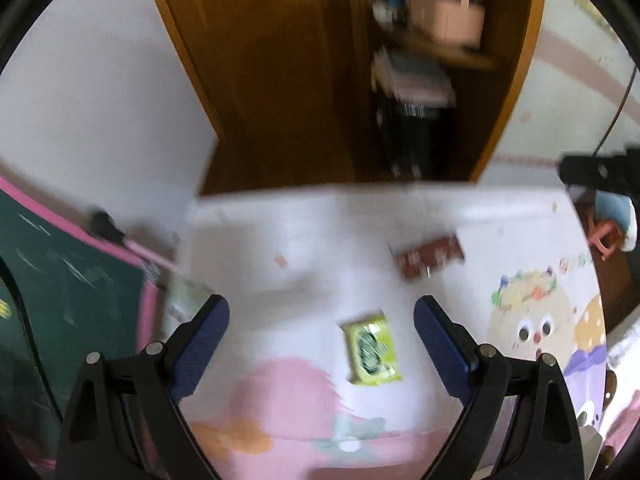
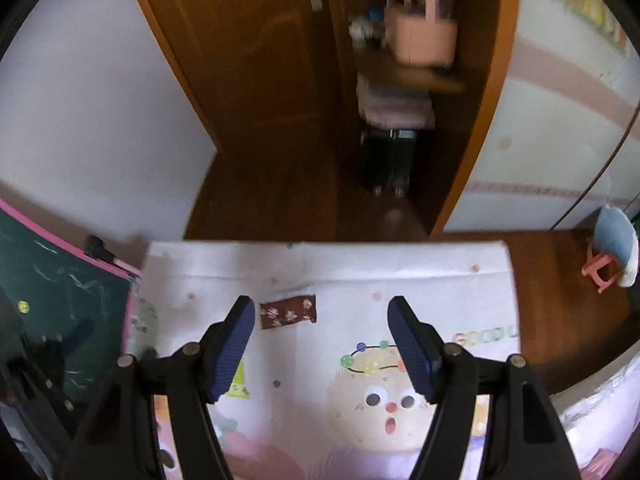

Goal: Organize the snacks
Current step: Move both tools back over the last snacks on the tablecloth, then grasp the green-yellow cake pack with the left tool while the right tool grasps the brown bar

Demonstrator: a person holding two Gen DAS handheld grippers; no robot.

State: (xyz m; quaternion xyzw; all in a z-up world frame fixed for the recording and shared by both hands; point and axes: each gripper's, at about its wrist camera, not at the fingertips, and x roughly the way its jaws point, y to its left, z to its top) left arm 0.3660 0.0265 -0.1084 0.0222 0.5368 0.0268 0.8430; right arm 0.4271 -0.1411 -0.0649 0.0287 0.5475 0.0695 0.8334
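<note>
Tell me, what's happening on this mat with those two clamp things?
A person holds a two-finger gripper in each hand above a cartoon-printed mat. Both are open and empty. The left gripper hangs over a green snack packet; the right gripper sits near a brown snack packet. Neither packet has been picked up yet.

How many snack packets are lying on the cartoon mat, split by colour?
Green snack packet: 1
Brown snack packet: 1
Total: 2, both on the cartoon mat. A pale item at the mat's left edge is too blurred to count.
</note>
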